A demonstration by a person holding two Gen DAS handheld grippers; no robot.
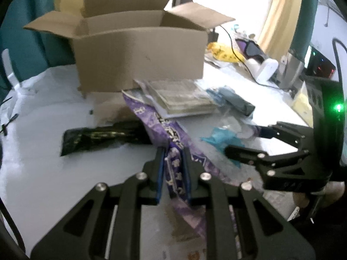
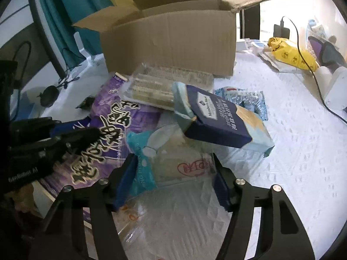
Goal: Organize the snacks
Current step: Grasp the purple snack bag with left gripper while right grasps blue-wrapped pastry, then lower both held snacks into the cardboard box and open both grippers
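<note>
Snacks lie heaped on the counter before the open cardboard box. We pinch the purple snack bag with the left gripper jaws for boxing; the right gripper jaws straddle a clear packet, contact unclear.

Snack pile blocks front of open box; table right side free.

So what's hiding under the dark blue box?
The dark blue box leans on a clear packet with a teal edge and a blue-and-white wrapper. Anything further beneath is covered.
</note>
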